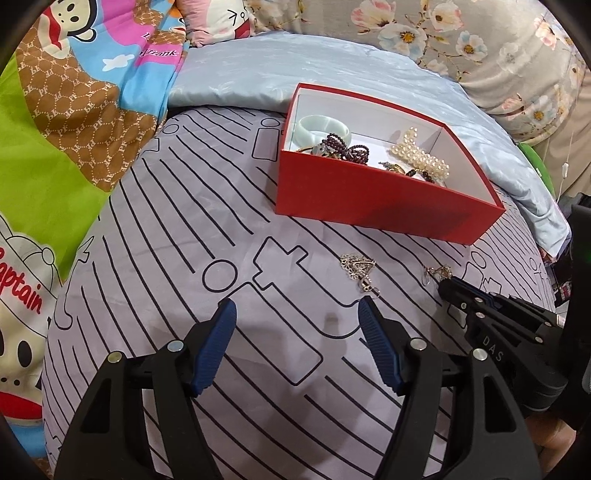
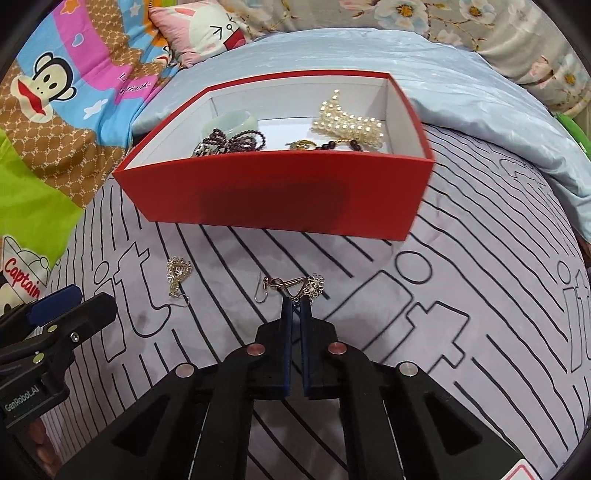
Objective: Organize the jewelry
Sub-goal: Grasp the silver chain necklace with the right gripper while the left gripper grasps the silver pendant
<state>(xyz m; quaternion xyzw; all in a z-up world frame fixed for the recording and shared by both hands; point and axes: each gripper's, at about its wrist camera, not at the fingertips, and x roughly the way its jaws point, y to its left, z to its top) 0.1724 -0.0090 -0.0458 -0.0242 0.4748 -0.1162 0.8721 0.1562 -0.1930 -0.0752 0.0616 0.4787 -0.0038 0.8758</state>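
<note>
The black right gripper [image 2: 295, 301] is pinched shut on a gold filigree drop earring [image 2: 293, 287] lying on the striped lilac bedsheet [image 2: 461, 295], just before the red cardboard box [image 2: 277, 199]. A slow, straight lift is advised so the hook is not snagged. The left gripper [image 1: 295, 314] is held wide open, empty, near the matching earring [image 1: 359, 271].

**Bed surface: layout of items**

Box [image 2: 280, 192]: on the sheet [image 2: 461, 332], at 12 o'clock from the right gripper [image 2: 296, 304].
In the box: bangle [image 2: 236, 120] and dark bead strand [image 2: 236, 142] at the 9 o'clock end; pearl piece [image 2: 347, 122] at the 3 o'clock end; small beaded piece [image 2: 325, 144] between them.
First earring [image 2: 295, 288]: on the sheet before the box, at the right gripper's tips.
Second earring [image 2: 178, 277]: at 9 o'clock of the first, apart from it.
Left gripper [image 1: 297, 317]: at 7 o'clock of the second earring.
Pillows [image 2: 480, 22]: behind the box.
</note>
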